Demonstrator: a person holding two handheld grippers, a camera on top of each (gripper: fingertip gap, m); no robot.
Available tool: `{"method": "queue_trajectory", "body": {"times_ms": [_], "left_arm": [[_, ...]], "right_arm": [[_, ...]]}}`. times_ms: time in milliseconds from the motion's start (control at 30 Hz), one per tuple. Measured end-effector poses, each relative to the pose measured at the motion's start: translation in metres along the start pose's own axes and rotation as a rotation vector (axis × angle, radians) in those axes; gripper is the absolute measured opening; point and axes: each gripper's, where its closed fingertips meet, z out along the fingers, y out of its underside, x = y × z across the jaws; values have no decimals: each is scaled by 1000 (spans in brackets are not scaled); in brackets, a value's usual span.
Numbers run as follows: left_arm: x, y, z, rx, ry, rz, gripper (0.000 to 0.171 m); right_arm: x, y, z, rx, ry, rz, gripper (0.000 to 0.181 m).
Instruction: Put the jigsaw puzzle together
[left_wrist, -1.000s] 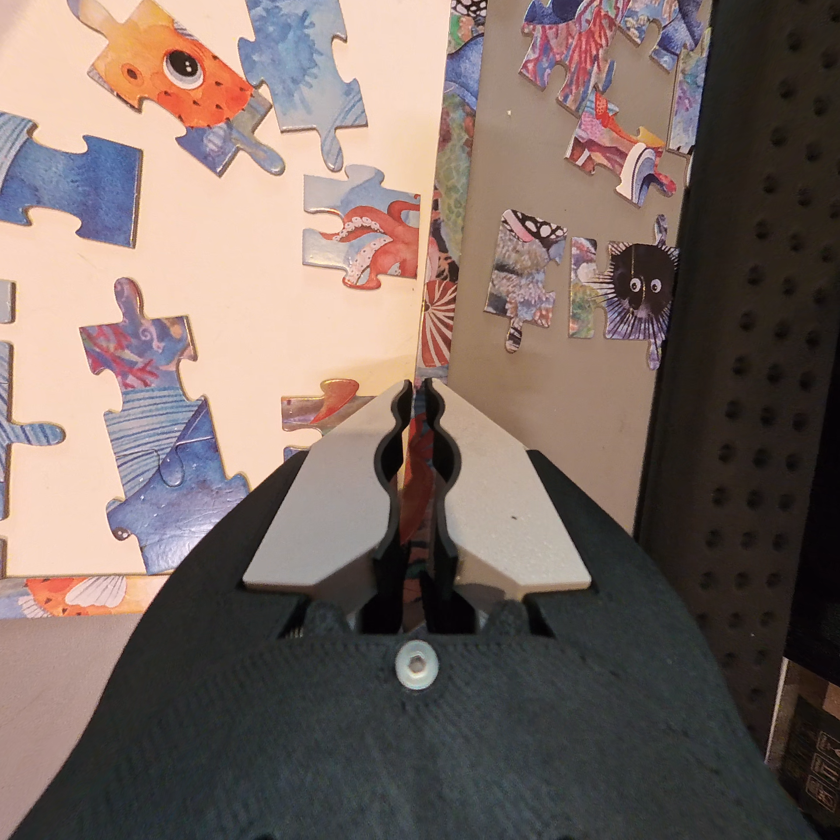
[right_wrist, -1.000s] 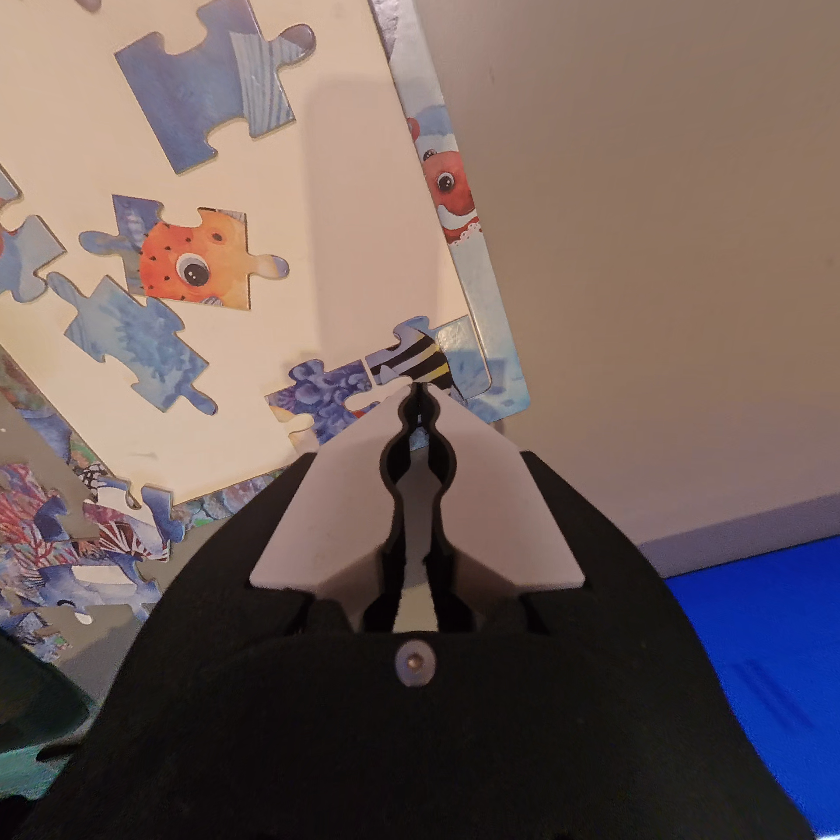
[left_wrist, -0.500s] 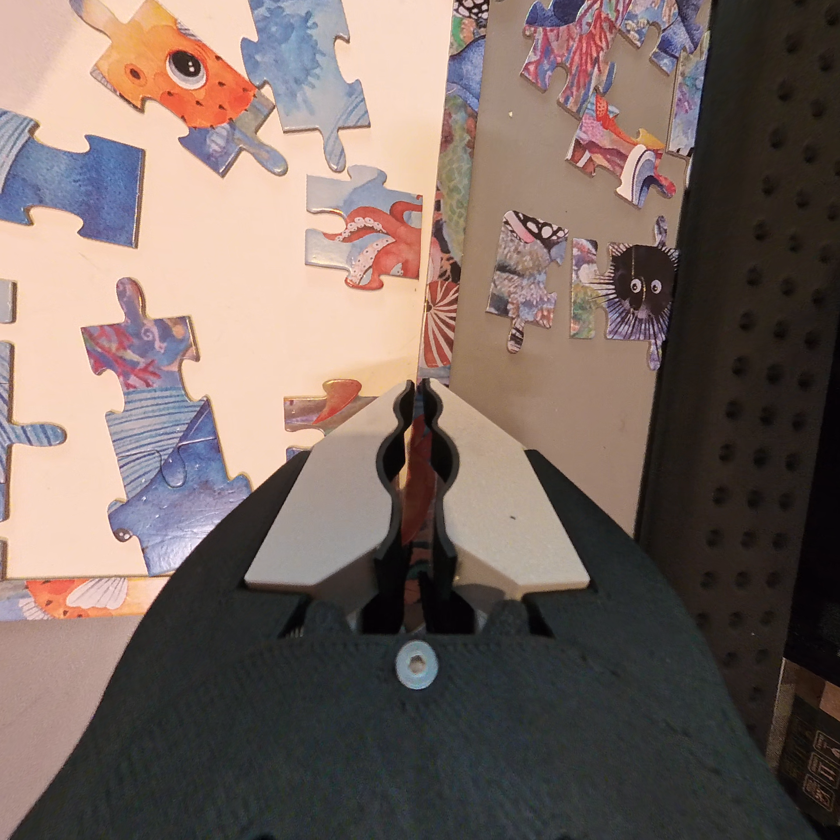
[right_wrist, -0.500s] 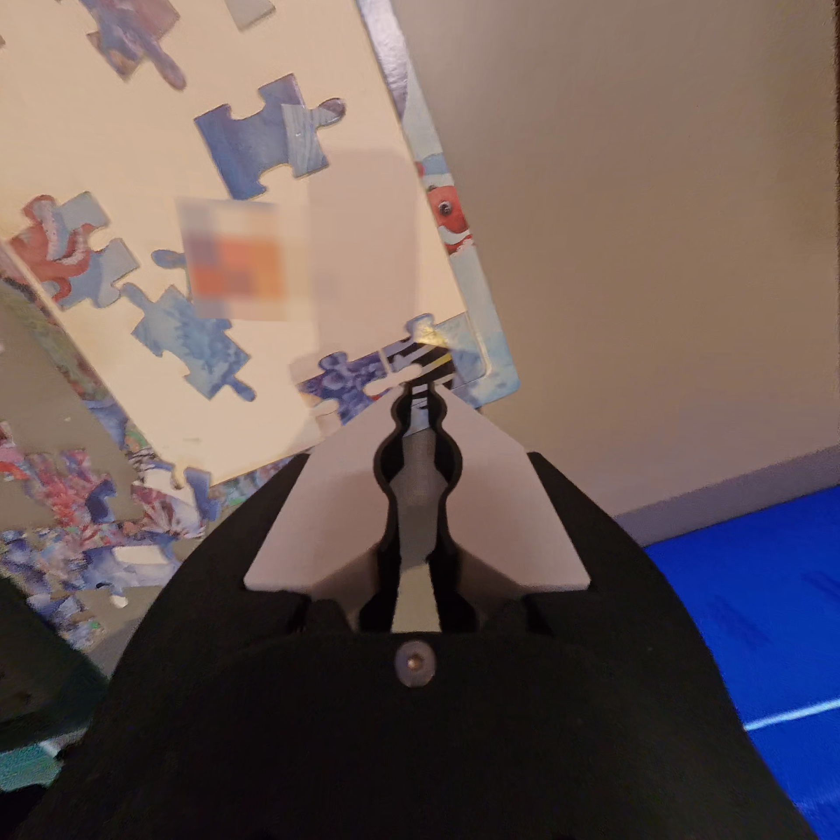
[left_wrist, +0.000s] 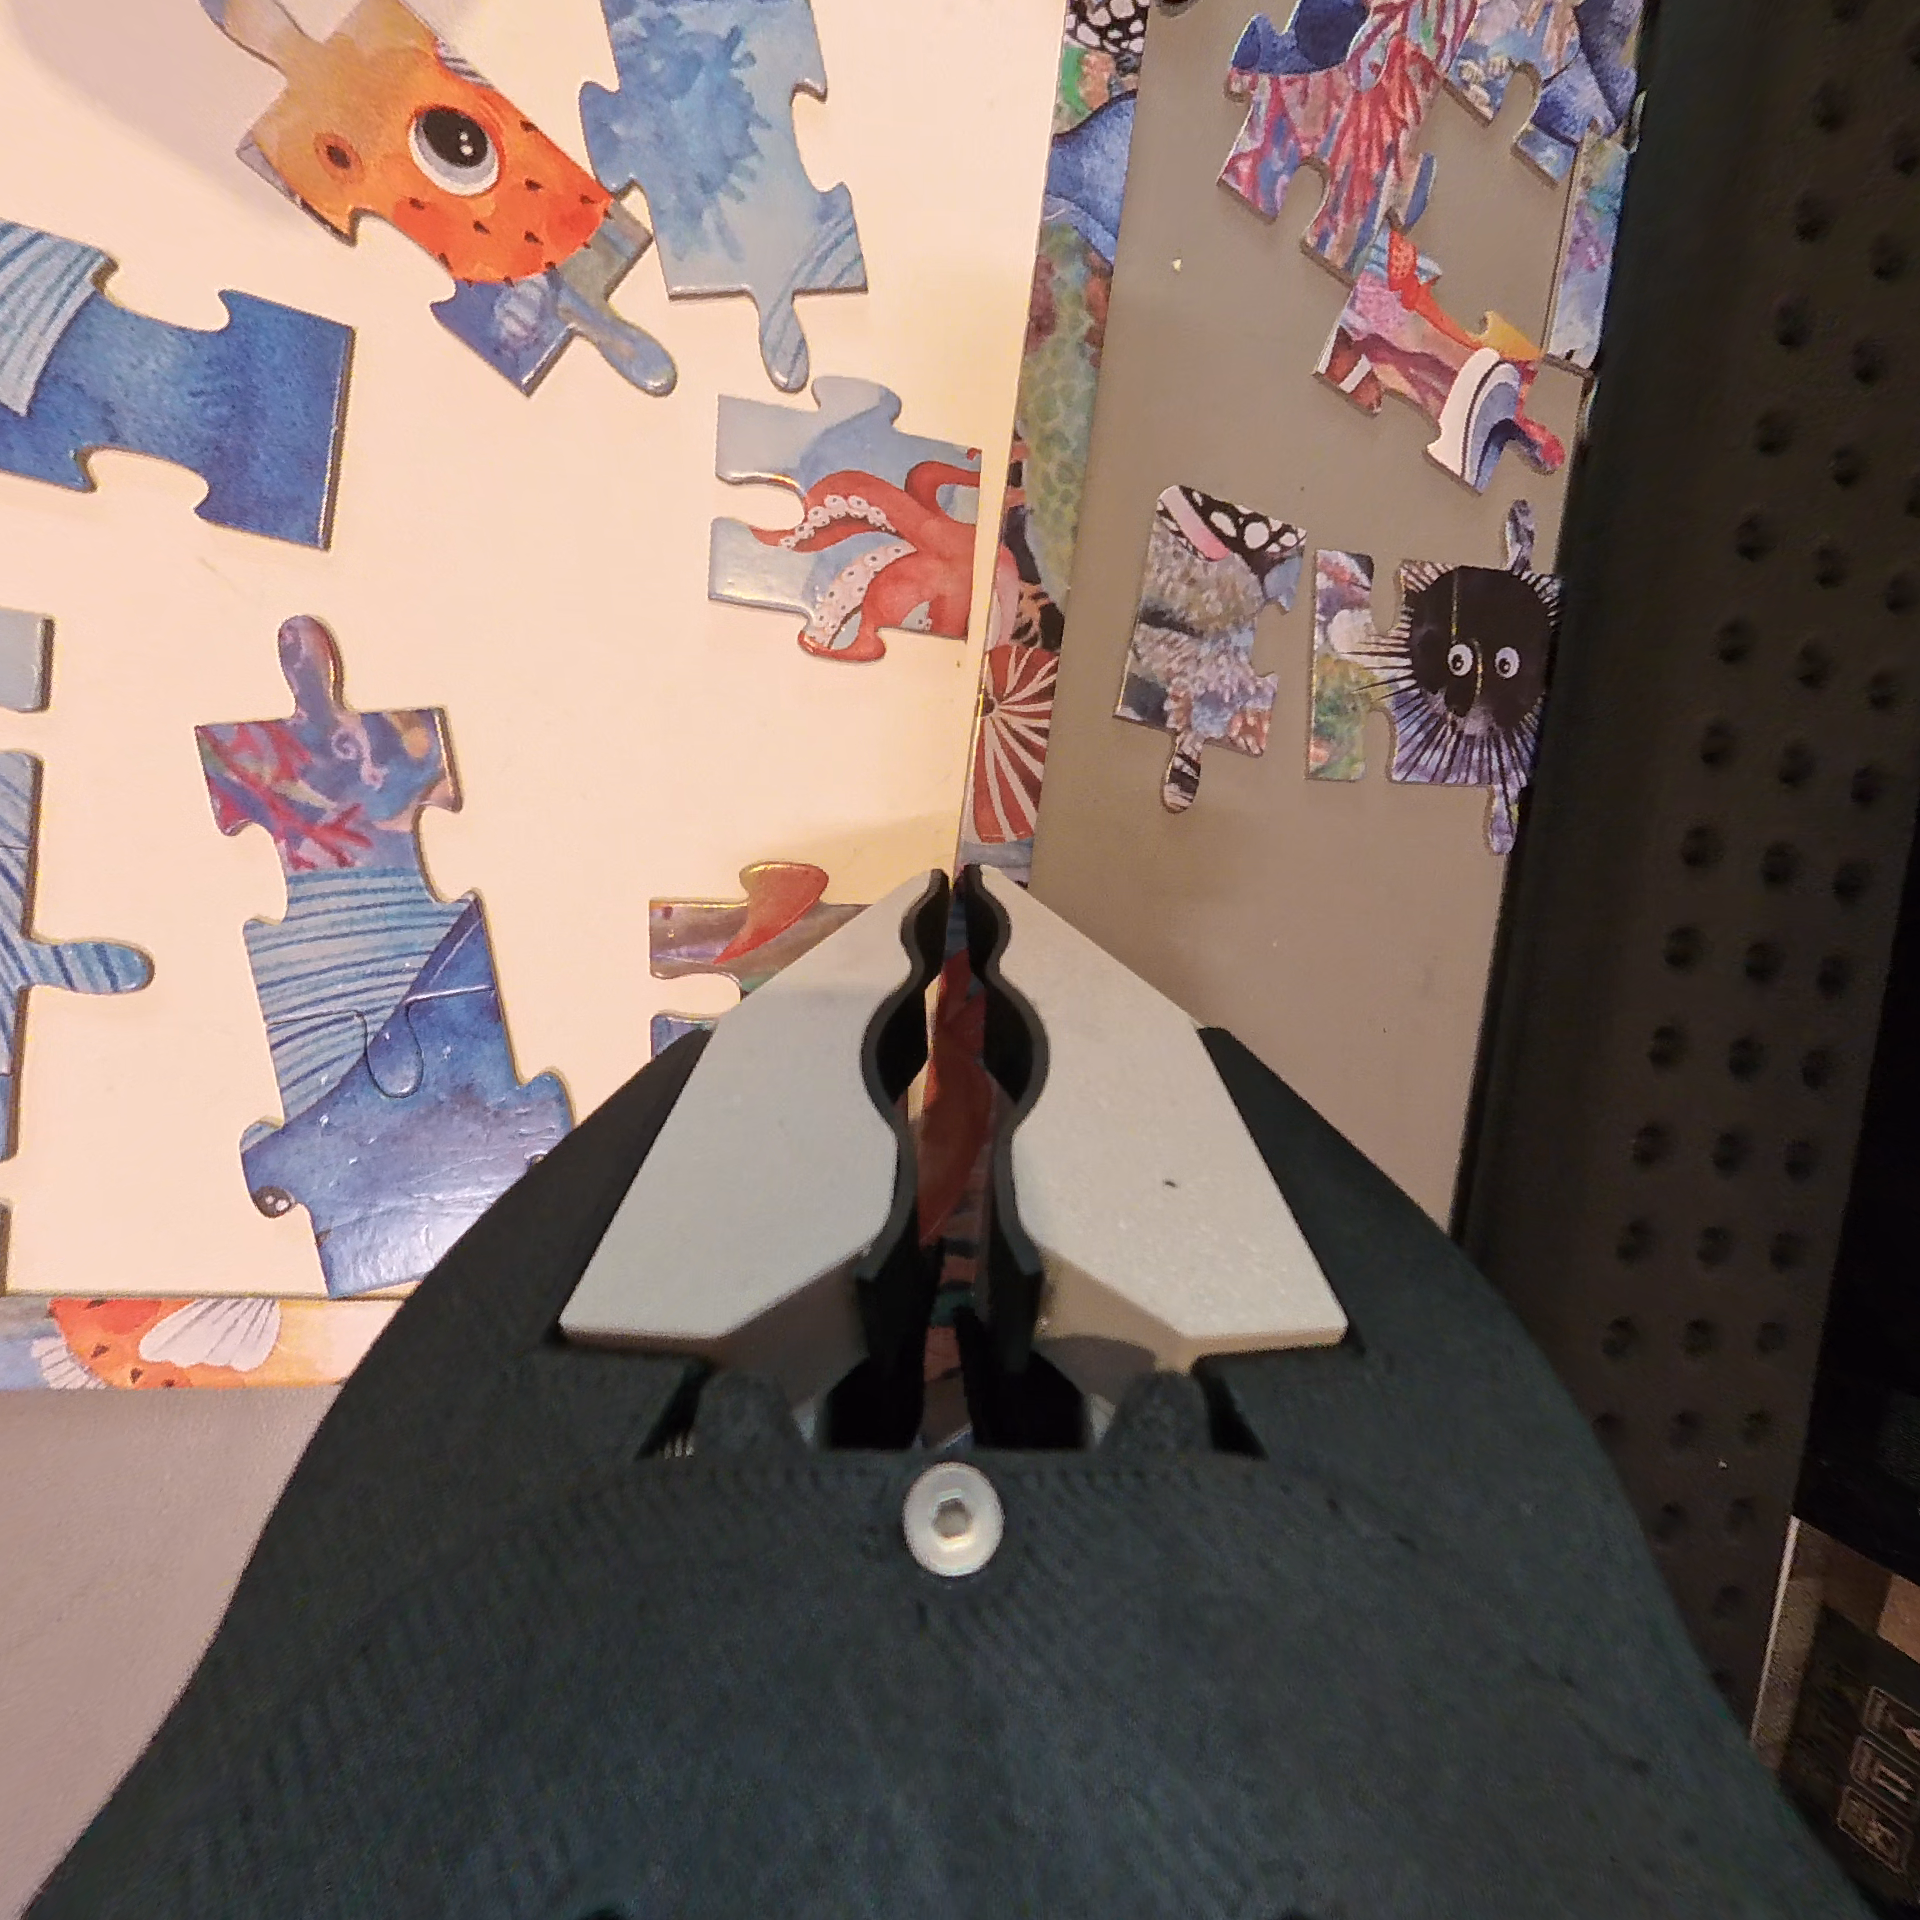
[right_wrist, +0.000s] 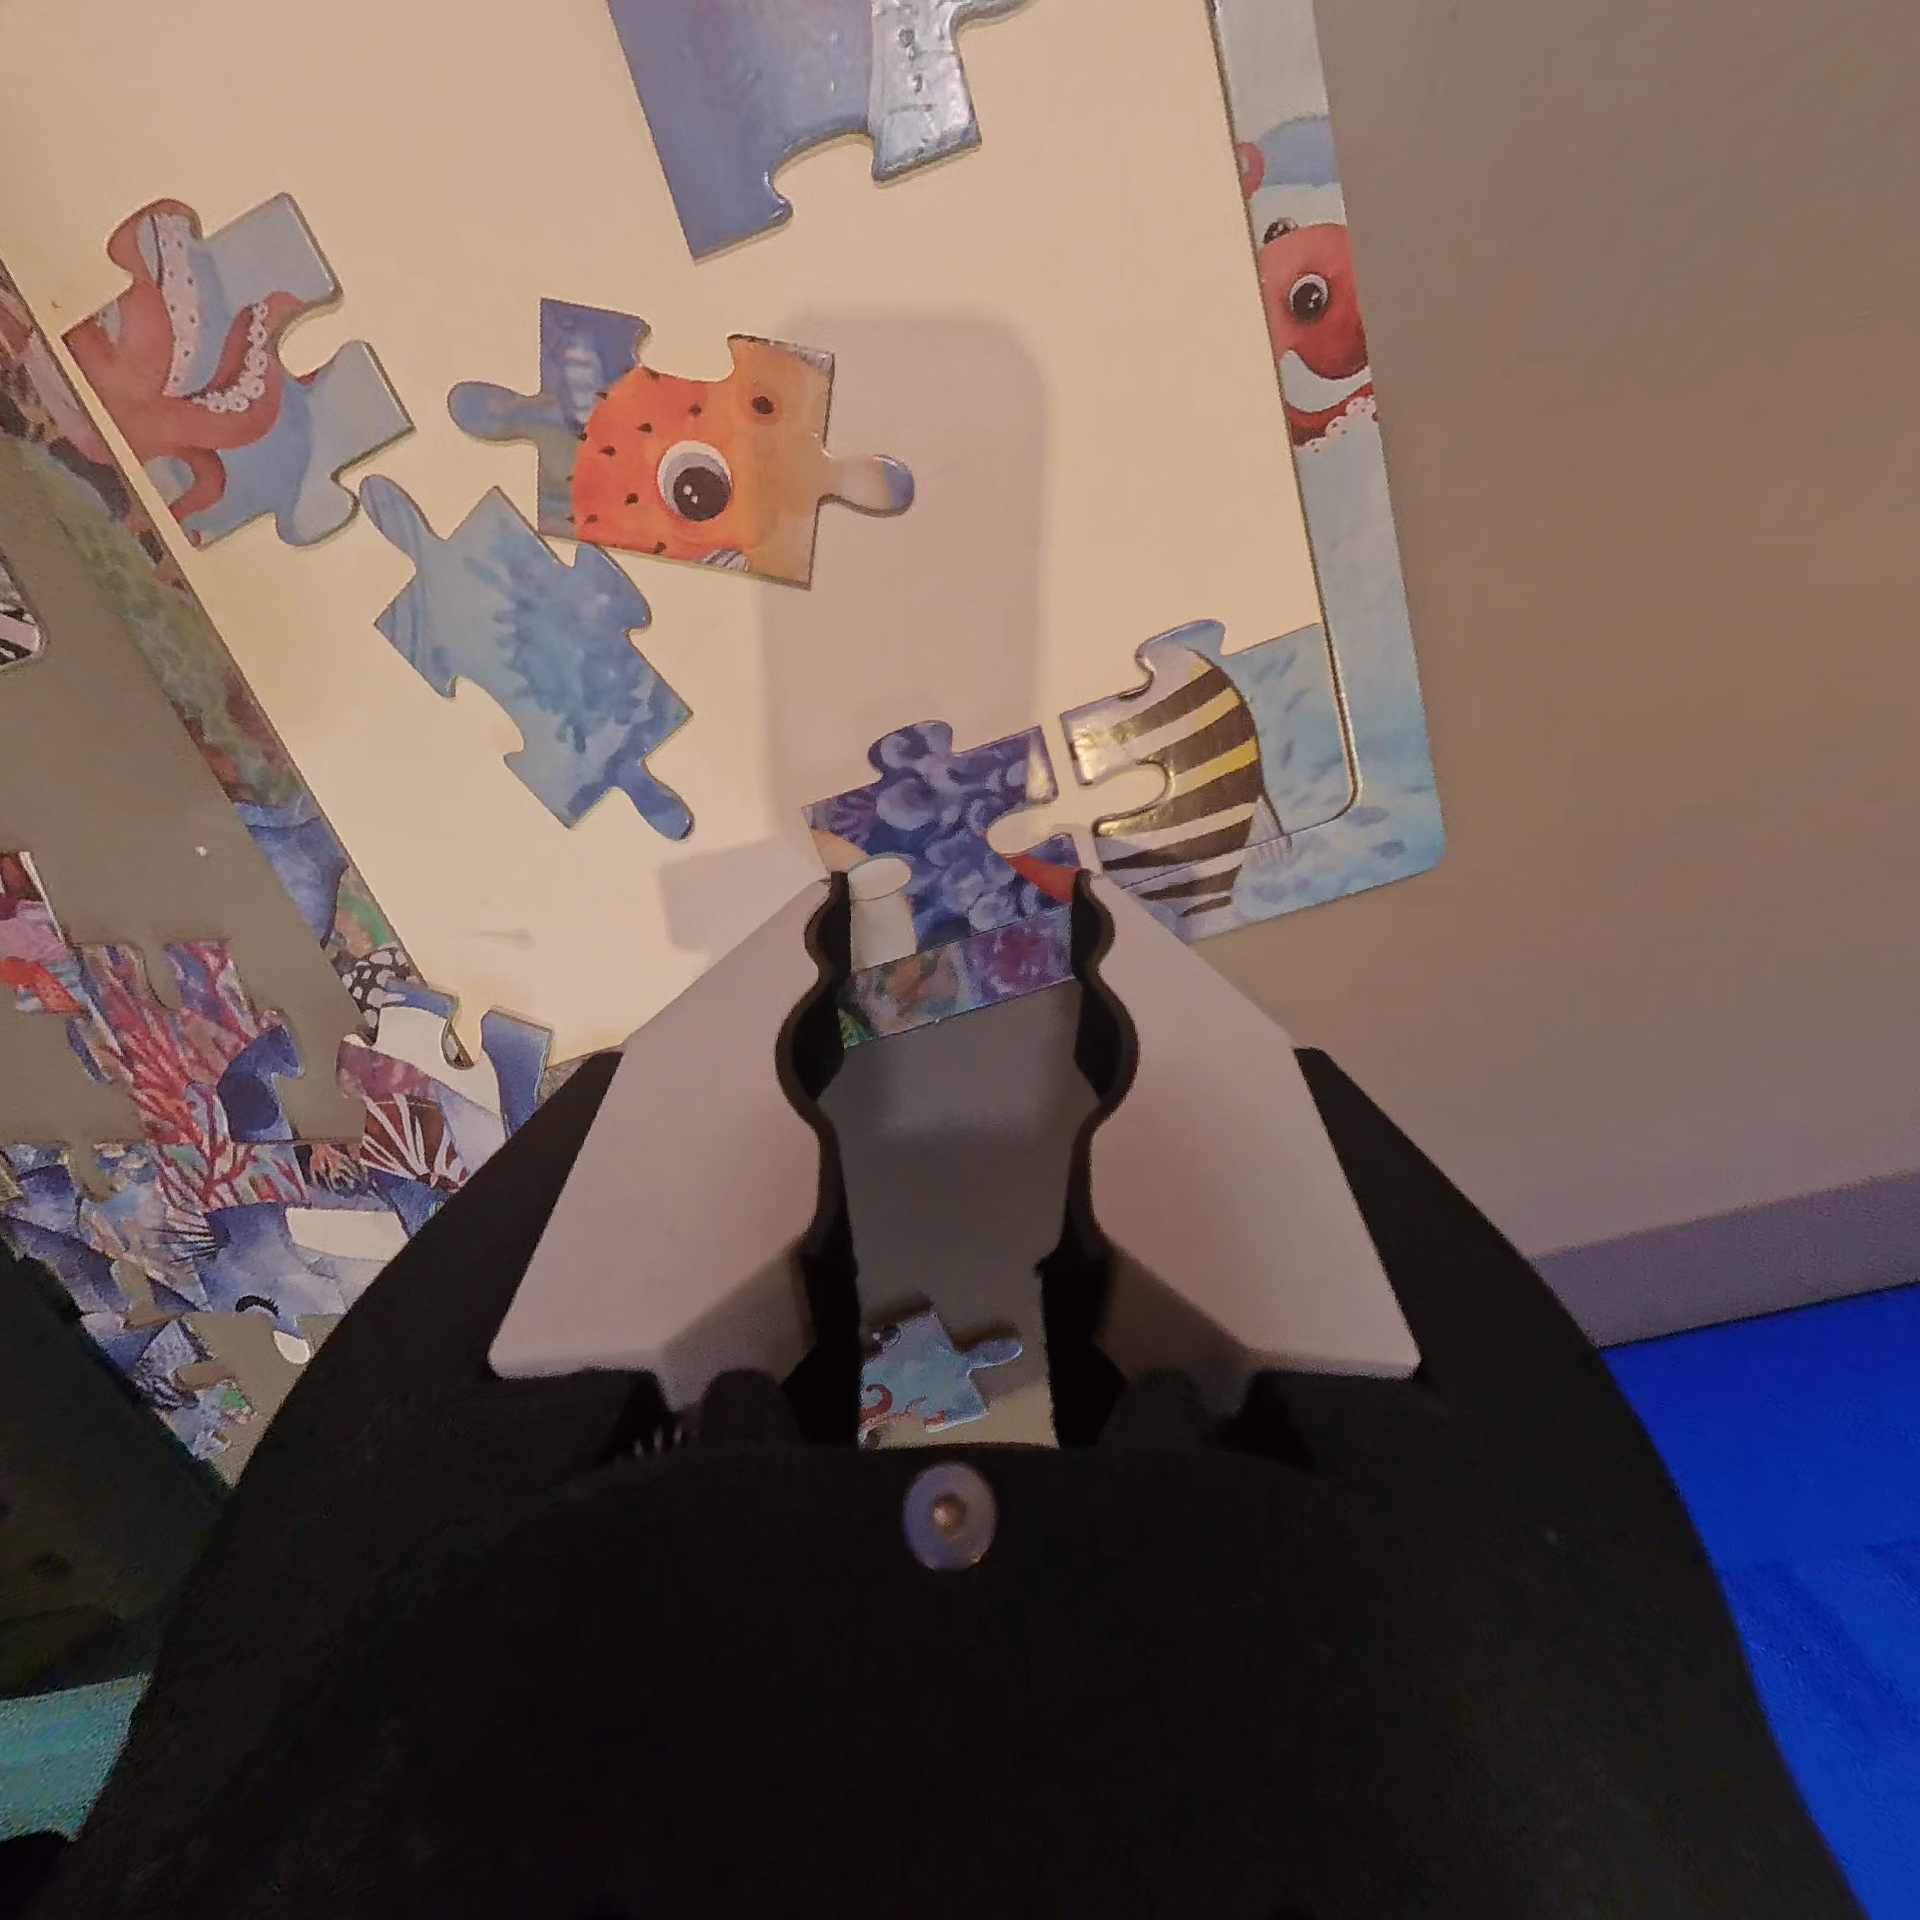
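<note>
Puzzle tray (right_wrist: 1392, 582) holds scattered pieces; left jaws clench its frame edge, right jaws spread above the coral piece (right_wrist: 951, 821)

We see loose pieces (left_wrist: 844, 531) in tray (left_wrist: 623, 727); more pieces (left_wrist: 1210, 634) on table (left_wrist: 1247, 987) right of tray, w/ perforated panel (left_wrist: 1745, 727) beyond.

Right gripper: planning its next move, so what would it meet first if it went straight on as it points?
Probably the purple coral piece lying on the puzzle tray: it sits just past the tips of the open right gripper. Depth is unclear.

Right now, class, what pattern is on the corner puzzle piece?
Black, white and yellow stripes on the corner piece; right wrist view.
</note>
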Motion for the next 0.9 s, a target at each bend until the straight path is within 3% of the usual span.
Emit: {"method": "queue_trajectory", "body": {"times_ms": [200, 467, 900], "left_arm": [[-1, 0, 2, 3, 0, 1, 2], [-1, -1, 2, 9, 9, -7, 1], [-2, -2, 3, 20, 18, -18, 0]], "right_arm": [[-28, 9, -3, -12, -96, -65, 25], [-5, -7, 3, 74, -5, -84, 34], [-21, -3, 3, 79, -8, -151, 29]]}}
